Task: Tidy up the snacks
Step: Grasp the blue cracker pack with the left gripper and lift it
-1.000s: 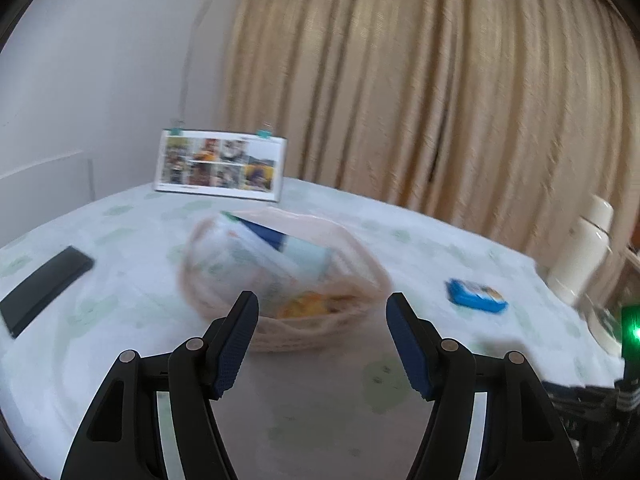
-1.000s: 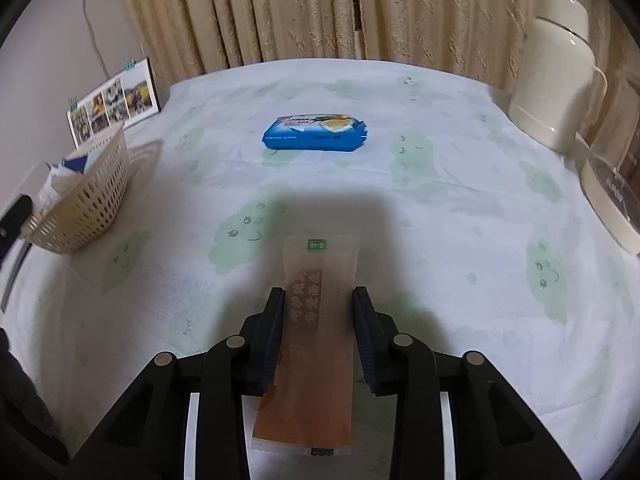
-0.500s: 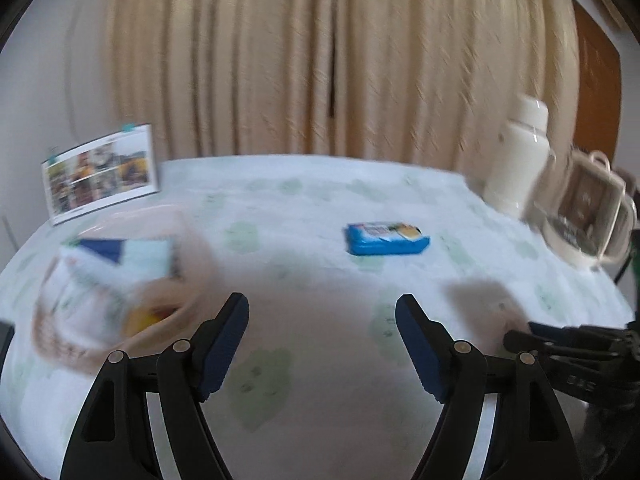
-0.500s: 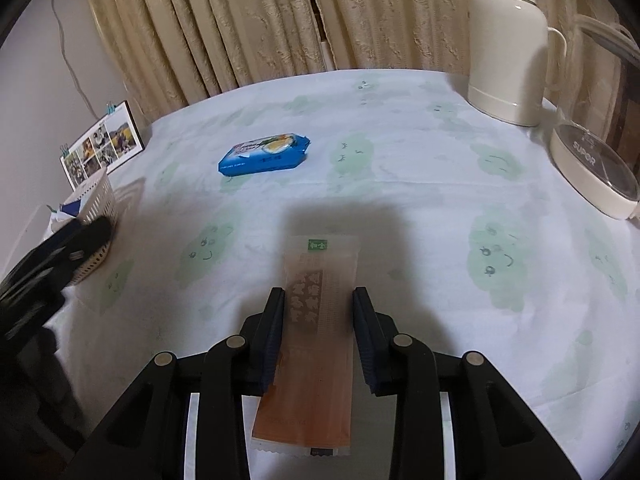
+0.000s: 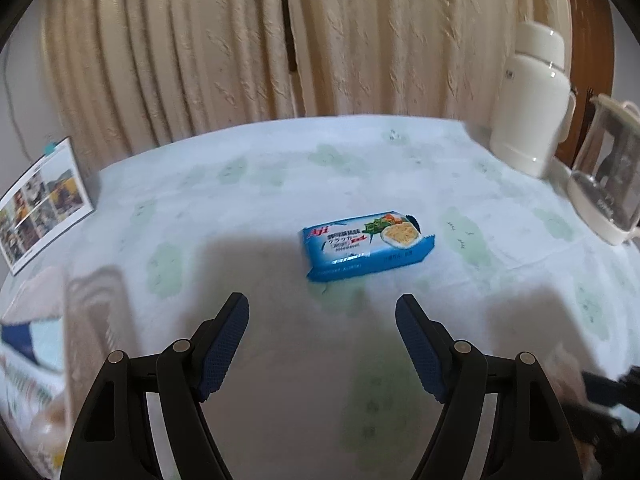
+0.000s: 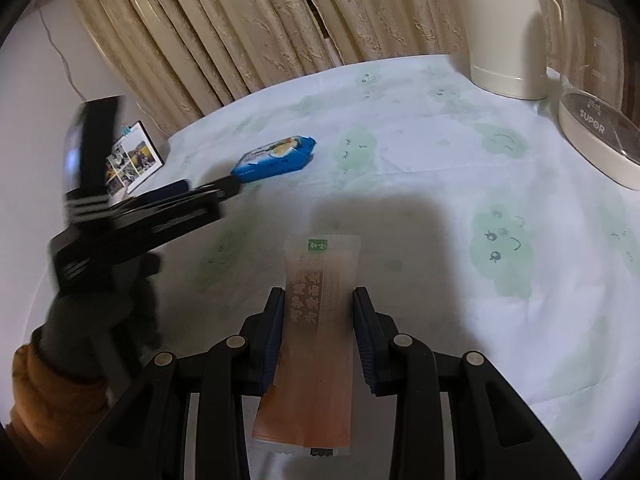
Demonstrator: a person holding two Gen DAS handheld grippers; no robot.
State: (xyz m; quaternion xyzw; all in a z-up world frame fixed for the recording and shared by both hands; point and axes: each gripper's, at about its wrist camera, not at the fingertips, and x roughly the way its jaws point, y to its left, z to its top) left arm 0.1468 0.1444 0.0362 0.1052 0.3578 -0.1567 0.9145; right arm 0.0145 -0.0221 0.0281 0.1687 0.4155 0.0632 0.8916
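Left wrist view: the left gripper hangs above the table with its jaws spread wide and nothing between them. Just past the fingertips, at about 12 o'clock, a blue cracker packet lies flat on the tablecloth, which is pale and printed with green shapes. The packet's wrapper is glossy, with a picture of crackers and greens at its right end. At 8 o'clock a woven basket, blurred, holds a few packets. A photo calendar stands at 10 o'clock, a cream thermos at 2 o'clock, and a glass kettle just beside it. Beige curtains hang behind.

Right wrist view: the right gripper has its jaws closed against the two long edges of an orange-brown snack sachet, a long flat pouch with a small green label at its far end, held above the cloth. At 10 o'clock the left gripper, blurred, points at the cracker packet, its tips near the packet's near end; a gloved hand with an orange sleeve holds it. The thermos and kettle stand at 1 to 2 o'clock.
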